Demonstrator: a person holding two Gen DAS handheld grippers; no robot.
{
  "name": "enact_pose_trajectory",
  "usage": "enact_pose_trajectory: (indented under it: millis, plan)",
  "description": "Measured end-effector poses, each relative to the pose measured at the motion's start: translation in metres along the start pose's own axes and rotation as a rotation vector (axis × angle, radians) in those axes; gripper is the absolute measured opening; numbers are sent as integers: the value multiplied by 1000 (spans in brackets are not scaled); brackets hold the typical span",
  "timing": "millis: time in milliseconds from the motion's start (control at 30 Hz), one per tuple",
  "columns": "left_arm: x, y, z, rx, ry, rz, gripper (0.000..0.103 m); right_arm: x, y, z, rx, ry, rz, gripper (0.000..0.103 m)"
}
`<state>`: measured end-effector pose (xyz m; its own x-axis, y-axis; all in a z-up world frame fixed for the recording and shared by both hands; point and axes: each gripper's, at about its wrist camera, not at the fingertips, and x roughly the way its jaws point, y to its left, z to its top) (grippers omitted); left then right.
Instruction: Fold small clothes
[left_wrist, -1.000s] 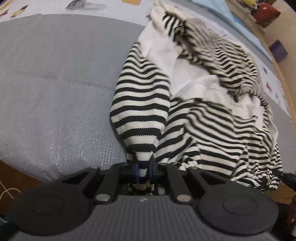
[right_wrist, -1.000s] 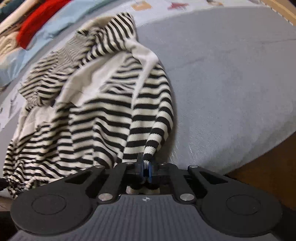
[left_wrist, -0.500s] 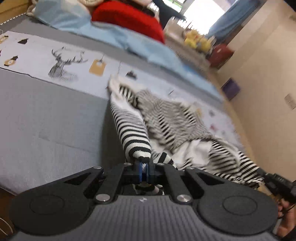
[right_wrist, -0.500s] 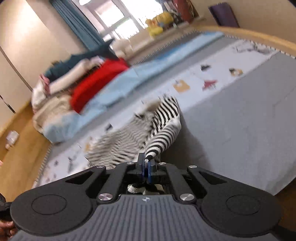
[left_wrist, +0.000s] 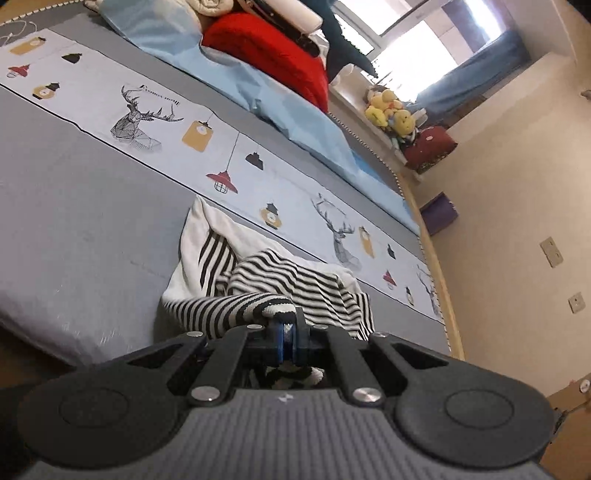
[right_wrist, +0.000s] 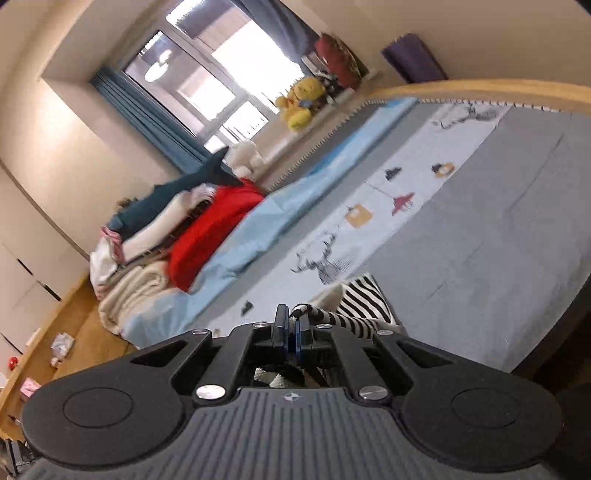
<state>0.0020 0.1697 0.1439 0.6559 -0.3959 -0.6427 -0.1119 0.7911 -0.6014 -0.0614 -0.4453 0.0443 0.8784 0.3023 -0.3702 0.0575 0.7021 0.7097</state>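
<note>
While both tools stay clamped on striped garment (left_wrist: 295, 284), sleeves now lifted higher off grey bed (left_wrist: 74, 221).

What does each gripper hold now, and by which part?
Both hold the black-and-white striped knit garment: the left gripper and the right gripper are each shut on a striped sleeve end.

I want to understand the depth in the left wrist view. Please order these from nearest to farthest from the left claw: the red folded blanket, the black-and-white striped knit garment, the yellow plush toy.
1. Black-and-white striped knit garment: clamped in the left claw, lying on the bed just ahead.
2. Red folded blanket: upper centre, on the pile.
3. Yellow plush toy: upper right, on the window sill.
</note>
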Motion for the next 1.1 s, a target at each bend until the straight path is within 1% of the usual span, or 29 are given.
enact_pose_trajectory:
  millis: [100,167,233,300,367,400,433,467,500,533,567,600,633,667,700,733,767,833,867,900,933,967,1000,1033,1100]
  plan:
    - [36,4,29,-10,-6,32,4,36,3,11,-25,24,-21,2]
    - [67,9,56,-27,-18,53,4,68,10,24,-44,38,-36,2]
    - [101,18,86,-57,-34,76,4,111,18,43,-66,57,-52,2]
    - [139,30,115,-111,-39,102,4,157,27,60,-101,81,-76,2]
    - [186,45,140,-139,-20,126,6,213,30,75,-102,111,-111,2]
    - [206,55,146,-170,-1,138,6,243,29,80,-103,129,-126,3]
    - [223,66,148,-213,14,166,10,273,25,82,-99,156,-146,3]
    - [236,78,148,-260,23,195,14,300,19,81,-97,182,-170,5]
    - [241,87,144,-293,29,194,16,323,11,79,-95,207,-205,9]
    - [242,95,138,-320,40,171,20,336,2,75,-78,220,-241,9]
    - [241,97,136,-335,55,164,22,343,-7,70,-53,223,-268,9]
    - [236,96,136,-325,59,148,23,344,-16,64,-35,219,-273,9]
    - [231,90,138,-286,46,124,32,342,-21,57,-36,224,-270,9]
    - [225,82,141,-226,22,107,42,342,-23,54,-31,246,-292,9]
    - [221,74,144,-170,2,97,45,341,-23,53,-16,250,-285,10]
    - [220,68,143,-125,-6,84,46,341,-19,53,-21,246,-237,10]
    - [223,62,143,-80,10,57,46,344,-9,50,-72,259,-188,12]
    - [237,54,136,-67,92,25,46,347,8,41,-202,282,-133,19]
    - [249,52,131,-74,145,21,46,350,13,34,-238,308,-122,27]
    - [257,49,128,-66,174,26,47,356,16,26,-243,358,-112,35]
    - [263,44,125,-40,193,37,51,362,17,19,-229,410,-90,38]
    - [270,36,121,7,207,56,55,369,19,12,-217,457,-63,41]
    - [274,31,119,43,216,75,57,377,21,3,-223,498,-50,42]
    - [281,27,117,77,229,101,58,382,26,-4,-250,524,-56,42]
    - [298,20,108,127,266,160,58,393,38,-20,-359,560,-79,44]
